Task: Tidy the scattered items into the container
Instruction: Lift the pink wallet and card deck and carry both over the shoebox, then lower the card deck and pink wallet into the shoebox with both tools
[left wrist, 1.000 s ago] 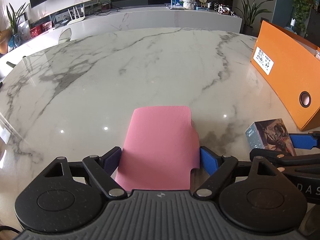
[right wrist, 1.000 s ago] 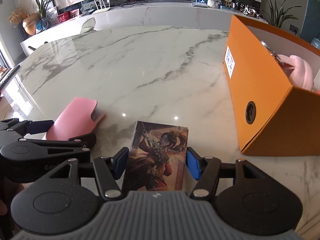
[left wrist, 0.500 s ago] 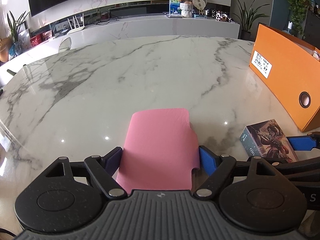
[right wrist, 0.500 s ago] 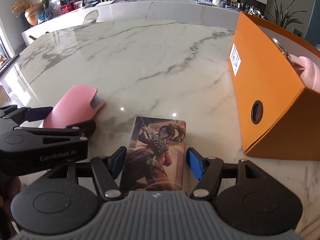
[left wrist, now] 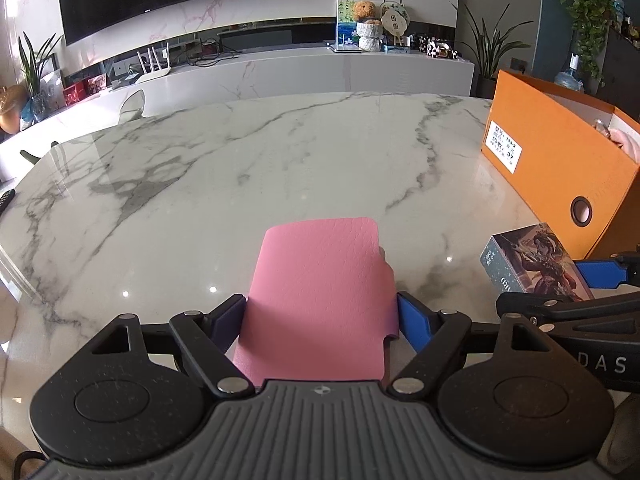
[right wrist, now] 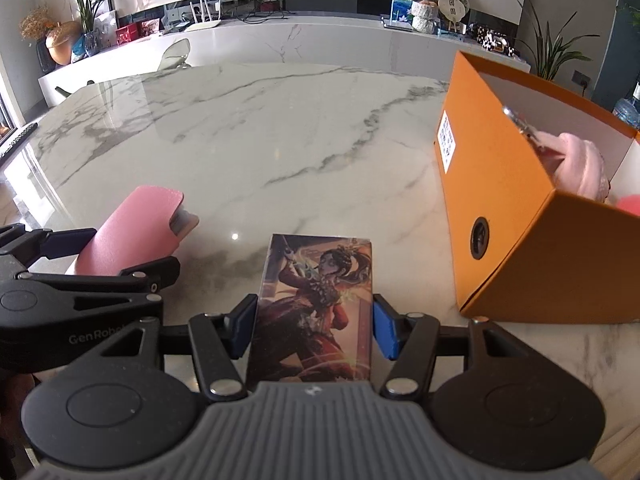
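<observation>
Left fingers (left wrist: 320,318): both blue pads pressed flat to the sides of the pink case (left wrist: 320,300), which is gripped between them; case lifted clear of the tabletop, tilted up away from the camera.
Right fingers (right wrist: 314,326): closing on the illustrated card box (right wrist: 316,308); left pad against the box side, right pad just beside the other side, contact there not clear. Whether the box is off the tabletop: cannot tell.
Pink case: in the right wrist view at 9 o'clock (right wrist: 132,228), held by the left gripper, a pale insert showing at its open end.
Card box: in the left wrist view at 3 o'clock (left wrist: 532,262), right gripper's blue pad beside it.
Orange container (right wrist: 520,216): open-topped box on the tabletop at 2 o'clock from the right fingers, near the card box but apart from it; white label and round hole on its outer walls.
Container contents: pink plush item (right wrist: 584,168) with a metal clasp, leaning at the rim.
Tabletop (left wrist: 240,176): white marble, grey veins.
</observation>
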A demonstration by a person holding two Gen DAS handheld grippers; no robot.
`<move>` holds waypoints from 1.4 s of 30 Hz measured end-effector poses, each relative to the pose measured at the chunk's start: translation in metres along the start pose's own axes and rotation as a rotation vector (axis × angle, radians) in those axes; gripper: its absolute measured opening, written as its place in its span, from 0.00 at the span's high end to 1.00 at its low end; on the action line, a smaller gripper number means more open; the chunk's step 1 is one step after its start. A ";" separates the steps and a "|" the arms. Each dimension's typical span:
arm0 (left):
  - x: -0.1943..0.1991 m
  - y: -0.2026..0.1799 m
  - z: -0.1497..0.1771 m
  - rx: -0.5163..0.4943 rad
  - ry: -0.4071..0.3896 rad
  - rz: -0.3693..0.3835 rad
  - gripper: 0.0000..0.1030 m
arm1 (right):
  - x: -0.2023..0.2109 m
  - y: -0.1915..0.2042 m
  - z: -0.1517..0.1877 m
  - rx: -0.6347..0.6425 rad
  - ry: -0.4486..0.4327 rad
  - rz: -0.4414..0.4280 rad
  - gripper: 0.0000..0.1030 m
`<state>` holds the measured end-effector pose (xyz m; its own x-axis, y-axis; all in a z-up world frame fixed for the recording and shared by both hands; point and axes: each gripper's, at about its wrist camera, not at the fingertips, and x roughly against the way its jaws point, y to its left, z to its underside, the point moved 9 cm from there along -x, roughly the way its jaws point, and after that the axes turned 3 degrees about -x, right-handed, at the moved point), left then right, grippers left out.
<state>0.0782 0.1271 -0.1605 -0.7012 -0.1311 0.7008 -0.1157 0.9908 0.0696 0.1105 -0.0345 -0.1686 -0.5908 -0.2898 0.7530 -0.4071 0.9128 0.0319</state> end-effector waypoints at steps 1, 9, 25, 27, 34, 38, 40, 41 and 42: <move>0.005 -0.001 -0.003 0.005 -0.011 0.001 0.09 | 0.004 0.000 -0.002 0.000 -0.012 0.001 0.40; 0.049 -0.012 -0.036 0.026 -0.107 0.027 0.09 | 0.051 -0.010 -0.020 -0.028 -0.125 0.002 0.40; 0.084 -0.104 -0.112 -0.074 -0.241 0.196 0.09 | 0.134 -0.101 -0.058 -0.151 -0.330 0.109 0.40; 0.080 -0.117 -0.120 -0.090 -0.246 0.212 0.09 | 0.137 -0.117 -0.061 -0.173 -0.343 0.133 0.40; 0.056 -0.166 -0.142 -0.134 -0.230 0.266 0.09 | 0.134 -0.176 -0.069 -0.233 -0.364 0.203 0.40; 0.040 -0.189 -0.154 -0.161 -0.219 0.283 0.09 | 0.125 -0.208 -0.076 -0.264 -0.362 0.228 0.40; 0.030 -0.201 -0.160 -0.176 -0.213 0.288 0.09 | 0.120 -0.224 -0.080 -0.279 -0.363 0.240 0.40; 0.028 -0.206 -0.161 -0.182 -0.212 0.288 0.09 | 0.117 -0.233 -0.083 -0.285 -0.363 0.248 0.40; 0.023 -0.211 -0.165 -0.192 -0.209 0.288 0.09 | 0.113 -0.240 -0.086 -0.288 -0.364 0.255 0.40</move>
<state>0.2021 -0.0796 -0.0420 -0.8157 0.1691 0.5532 0.2264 0.9734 0.0363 0.2011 -0.2614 -0.0346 -0.8703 -0.0823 0.4855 -0.0408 0.9946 0.0954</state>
